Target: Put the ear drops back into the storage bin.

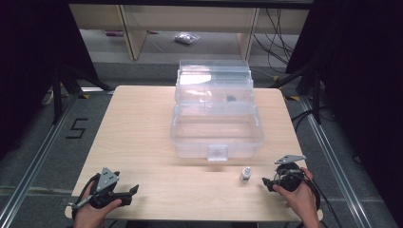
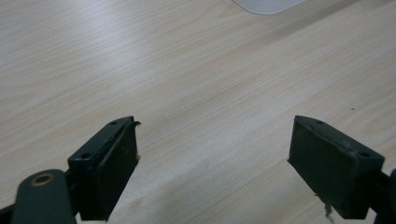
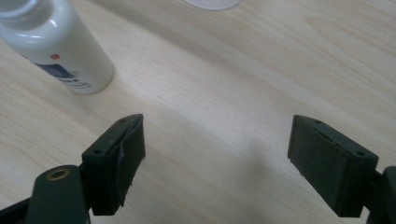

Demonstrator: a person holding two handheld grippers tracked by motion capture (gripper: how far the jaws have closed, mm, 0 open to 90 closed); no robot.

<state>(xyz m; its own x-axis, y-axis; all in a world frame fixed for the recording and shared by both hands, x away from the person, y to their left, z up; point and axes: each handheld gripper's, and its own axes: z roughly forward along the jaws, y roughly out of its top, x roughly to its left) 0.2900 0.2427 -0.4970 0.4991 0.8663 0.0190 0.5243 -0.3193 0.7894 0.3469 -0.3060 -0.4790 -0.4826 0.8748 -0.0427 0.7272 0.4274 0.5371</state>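
A clear plastic box with its lid raised stands at the middle of the wooden table. A small white bottle stands upright in front of the box, near the table's front edge. My right gripper rests just right of the bottle, open, jaws empty. In the right gripper view the bottle is at the upper left, beyond the left jaw and apart from my right gripper. My left gripper lies at the front left corner, open. Bare wood lies between its jaws in the left gripper view.
A corner of the box shows at the top of the left gripper view. Black stands and cables are on the floor beyond the table. A small bag lies on the floor behind.
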